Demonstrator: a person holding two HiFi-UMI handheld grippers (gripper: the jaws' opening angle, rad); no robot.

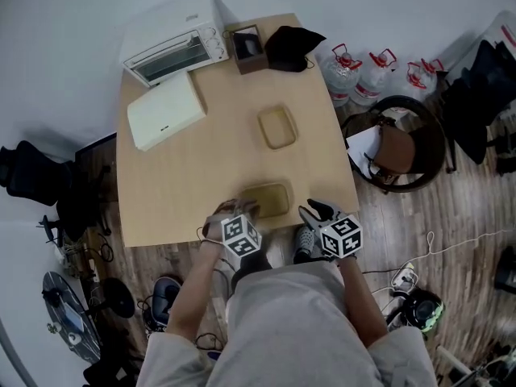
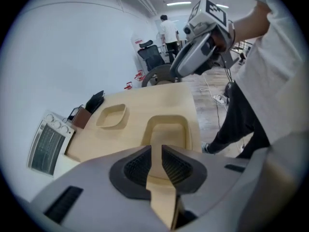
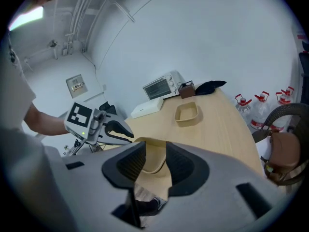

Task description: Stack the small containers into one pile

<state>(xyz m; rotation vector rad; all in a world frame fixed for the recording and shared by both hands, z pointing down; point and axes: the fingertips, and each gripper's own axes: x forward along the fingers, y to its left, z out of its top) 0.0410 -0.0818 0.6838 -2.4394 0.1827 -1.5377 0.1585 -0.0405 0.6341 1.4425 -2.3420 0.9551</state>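
Two shallow tan containers lie on the wooden table (image 1: 177, 192). One container (image 1: 276, 126) sits mid-table; the near container (image 1: 267, 199) lies by the front edge. My left gripper (image 1: 240, 208) is at the near container's left end, and my right gripper (image 1: 311, 211) hangs off its right end, past the table's edge. In the left gripper view the left gripper (image 2: 156, 152) is open and empty, with the near container (image 2: 167, 131) straight ahead and the far container (image 2: 112, 115) beyond. In the right gripper view the right gripper (image 3: 155, 152) is open, with the near container's rim (image 3: 153, 164) showing between the jaws.
At the table's back stand a white toaster oven (image 1: 173, 48), a flat white box (image 1: 165, 109), a small brown box (image 1: 248, 48) and a black cloth (image 1: 292, 47). Water jugs (image 1: 371, 75) and a round chair (image 1: 401, 143) stand to the right, on the floor.
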